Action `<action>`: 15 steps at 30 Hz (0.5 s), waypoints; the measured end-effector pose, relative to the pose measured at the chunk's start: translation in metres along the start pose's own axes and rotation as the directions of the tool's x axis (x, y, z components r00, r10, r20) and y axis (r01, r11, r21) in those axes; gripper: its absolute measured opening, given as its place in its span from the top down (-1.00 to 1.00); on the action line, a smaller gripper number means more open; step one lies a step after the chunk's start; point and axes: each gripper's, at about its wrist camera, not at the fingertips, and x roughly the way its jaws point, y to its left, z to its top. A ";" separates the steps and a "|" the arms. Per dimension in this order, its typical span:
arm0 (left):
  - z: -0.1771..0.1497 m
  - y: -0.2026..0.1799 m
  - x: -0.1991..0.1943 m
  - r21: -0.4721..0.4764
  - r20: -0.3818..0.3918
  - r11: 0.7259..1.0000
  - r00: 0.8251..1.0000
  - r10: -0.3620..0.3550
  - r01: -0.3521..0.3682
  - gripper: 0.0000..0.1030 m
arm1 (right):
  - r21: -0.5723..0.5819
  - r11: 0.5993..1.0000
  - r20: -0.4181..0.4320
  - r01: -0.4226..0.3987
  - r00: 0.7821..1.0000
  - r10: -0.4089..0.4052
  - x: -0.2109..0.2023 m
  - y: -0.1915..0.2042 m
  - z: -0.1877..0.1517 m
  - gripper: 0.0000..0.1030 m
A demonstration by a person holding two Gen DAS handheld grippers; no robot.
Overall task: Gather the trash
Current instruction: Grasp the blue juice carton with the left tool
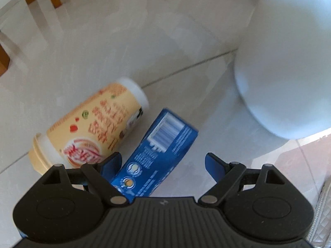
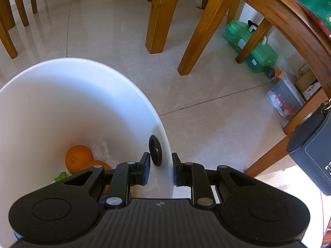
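Left wrist: left claw (image 1: 162,161) wide (blue box (image 1: 157,153) between); right claw (image 2: 160,170) pinches bin (image 2: 163,132).

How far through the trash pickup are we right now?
Partly done. The white bin already holds oranges and a green scrap. The right gripper straddles the bin wall. The left gripper is open over the blue box; the box and the cup are both on the floor.

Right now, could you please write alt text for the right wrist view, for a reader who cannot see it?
The right gripper straddles the wall of a white bin, one finger inside and one outside, its jaws nearly closed on the rim. Two oranges lie at the bottom; wooden chair legs stand on the tiled floor beyond.
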 end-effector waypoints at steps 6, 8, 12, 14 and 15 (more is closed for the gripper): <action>-0.004 0.002 -0.004 0.026 -0.025 0.998 0.998 -0.050 0.051 -0.54 | 0.001 1.000 -0.002 0.000 1.000 0.000 0.000 0.000 0.001 0.49; -0.004 0.001 -0.004 0.040 -0.018 0.999 0.999 -0.035 0.036 -0.35 | -0.002 1.000 -0.001 0.002 1.000 -0.002 0.000 0.001 0.001 0.49; -0.005 -0.007 0.002 0.134 -0.041 0.991 0.999 0.012 -0.006 -0.32 | -0.004 1.000 0.000 0.000 1.000 0.000 0.000 0.000 0.000 0.49; -0.006 -0.011 0.003 0.190 -0.041 0.981 0.999 0.034 -0.026 -0.24 | -0.005 1.000 0.000 0.000 1.000 0.000 0.000 0.001 0.000 0.49; -0.006 -0.011 0.003 0.199 -0.037 0.980 0.999 0.038 -0.030 -0.17 | -0.003 1.000 -0.001 0.000 1.000 0.000 0.000 0.000 0.000 0.49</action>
